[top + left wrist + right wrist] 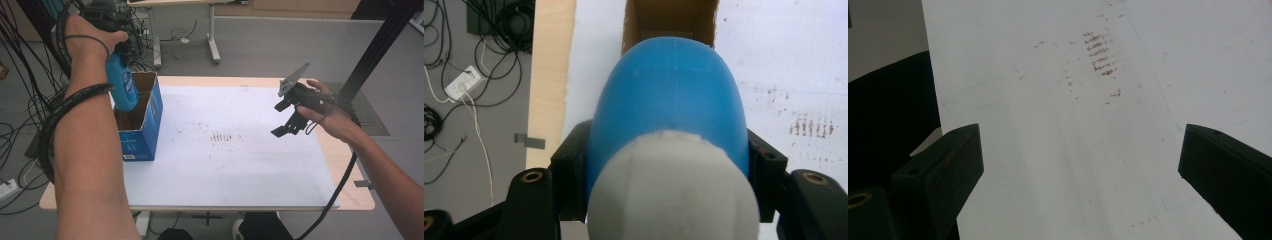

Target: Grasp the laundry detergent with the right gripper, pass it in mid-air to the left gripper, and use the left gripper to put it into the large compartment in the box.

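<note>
Jaws of the left gripper (116,50) are seen from the high view clamped on a blue bottle (122,82) above the open box (145,125), gripped below its white cap (674,190) in the left gripper view where the smooth, rigid plastic is judged least slippery, while the right gripper (1078,165) is held open over the table (1058,100) in its own view.

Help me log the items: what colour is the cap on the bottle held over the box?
The blue plastic bottle's cap is pale grey-white, clearest in the left gripper view.

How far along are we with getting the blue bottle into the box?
Done: the left tongs have the blue bottle clamped by its neck, cap up. In hand: it hangs over the open cardboard box, its base about at the opening. Left: lower it in and let go. The right tongs wait open over the white mat.
</note>
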`<move>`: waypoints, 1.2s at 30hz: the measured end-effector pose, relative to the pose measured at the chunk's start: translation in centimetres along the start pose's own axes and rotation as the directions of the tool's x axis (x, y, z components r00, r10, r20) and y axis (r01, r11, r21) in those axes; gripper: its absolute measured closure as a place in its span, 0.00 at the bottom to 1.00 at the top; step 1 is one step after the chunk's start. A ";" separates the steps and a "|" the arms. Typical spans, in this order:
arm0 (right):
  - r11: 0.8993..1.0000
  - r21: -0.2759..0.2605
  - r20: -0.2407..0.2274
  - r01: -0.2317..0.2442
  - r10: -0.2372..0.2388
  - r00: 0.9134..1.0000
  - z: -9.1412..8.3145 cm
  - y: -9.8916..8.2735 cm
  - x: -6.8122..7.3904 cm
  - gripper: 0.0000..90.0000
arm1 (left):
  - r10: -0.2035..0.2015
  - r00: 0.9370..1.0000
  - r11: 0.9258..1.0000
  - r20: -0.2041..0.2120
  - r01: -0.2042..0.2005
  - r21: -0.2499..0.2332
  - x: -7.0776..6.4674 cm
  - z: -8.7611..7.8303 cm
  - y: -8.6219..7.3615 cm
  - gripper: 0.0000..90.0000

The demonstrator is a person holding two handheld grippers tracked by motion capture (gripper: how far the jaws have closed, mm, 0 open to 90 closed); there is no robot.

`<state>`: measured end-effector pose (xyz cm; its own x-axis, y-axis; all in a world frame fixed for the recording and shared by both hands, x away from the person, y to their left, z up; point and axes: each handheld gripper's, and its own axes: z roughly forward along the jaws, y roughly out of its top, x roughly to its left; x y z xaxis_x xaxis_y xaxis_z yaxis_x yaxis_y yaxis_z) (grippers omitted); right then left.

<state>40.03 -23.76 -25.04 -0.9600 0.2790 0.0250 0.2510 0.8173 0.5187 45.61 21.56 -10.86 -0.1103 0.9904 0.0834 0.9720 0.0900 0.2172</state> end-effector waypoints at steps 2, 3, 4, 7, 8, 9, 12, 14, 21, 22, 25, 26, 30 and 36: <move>1.000 0.000 0.002 -0.002 0.002 1.000 0.0 0.0 0.0 0.05 | 0.000 1.000 1.000 0.004 0.000 0.000 0.1 0.4 -0.2 0.41; 1.000 0.001 0.003 -0.003 0.003 1.000 0.0 0.0 0.1 0.05 | -0.002 1.000 1.000 0.005 0.002 0.002 0.1 0.7 -0.2 0.41; 1.000 0.003 0.003 -0.002 0.002 1.000 0.0 0.0 0.1 0.05 | -0.003 1.000 1.000 0.005 0.003 0.004 0.1 0.9 -0.3 0.41; 1.000 0.008 0.003 0.001 -0.001 1.000 0.1 0.0 0.2 0.05 | 0.002 1.000 1.000 0.000 -0.002 0.009 0.2 1.6 -0.6 0.41; 1.000 0.008 0.005 -0.001 0.001 1.000 0.1 0.0 0.2 0.05 | 0.001 1.000 1.000 0.001 -0.001 0.011 0.1 1.9 -0.7 0.41; 1.000 0.009 0.005 0.000 0.000 1.000 0.1 0.0 0.2 0.05 | 0.000 1.000 1.000 0.001 0.000 0.013 0.1 2.2 -0.7 0.41; 1.000 0.010 0.005 0.002 -0.002 1.000 0.2 0.0 0.3 0.05 | -0.001 1.000 1.000 0.008 0.001 0.015 0.2 3.0 -1.0 0.41; 1.000 0.011 0.007 0.004 -0.004 1.000 0.3 0.1 0.4 0.05 | 0.000 1.000 1.000 0.009 0.000 0.017 0.2 3.5 -1.2 0.41; 1.000 0.021 0.011 0.009 -0.009 1.000 0.5 0.1 0.6 0.05 | 0.012 1.000 1.000 0.008 -0.012 0.023 0.0 5.5 -1.7 0.41; 1.000 0.023 0.011 0.010 -0.010 1.000 0.5 0.1 0.6 0.05 | 0.011 1.000 1.000 0.009 -0.012 0.023 0.0 5.9 -1.8 0.41; 1.000 0.026 0.012 0.009 -0.009 1.000 0.6 0.1 0.6 0.05 | 0.013 1.000 0.999 0.012 -0.013 0.031 -0.1 6.5 -1.9 0.41; 1.000 0.028 0.012 0.010 -0.010 1.000 0.7 0.0 0.6 0.05 | 0.014 1.000 0.999 0.012 -0.015 0.029 -0.1 6.9 -2.0 0.41; 0.999 0.035 0.013 0.005 -0.006 1.000 0.8 -0.1 0.5 0.05 | 0.017 1.000 0.999 0.012 -0.017 0.031 -0.1 7.9 -2.2 0.41; 0.999 0.041 0.015 0.005 -0.006 1.000 1.1 -0.2 0.4 0.05 | 0.015 1.000 0.999 0.014 -0.015 0.031 -0.2 9.3 -2.5 0.41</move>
<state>39.75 -23.28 -26.05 -0.9595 0.2815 0.0094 0.2508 0.8389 0.4831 45.17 22.15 -20.47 -0.0933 0.9930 0.0728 0.9796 0.0784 0.1851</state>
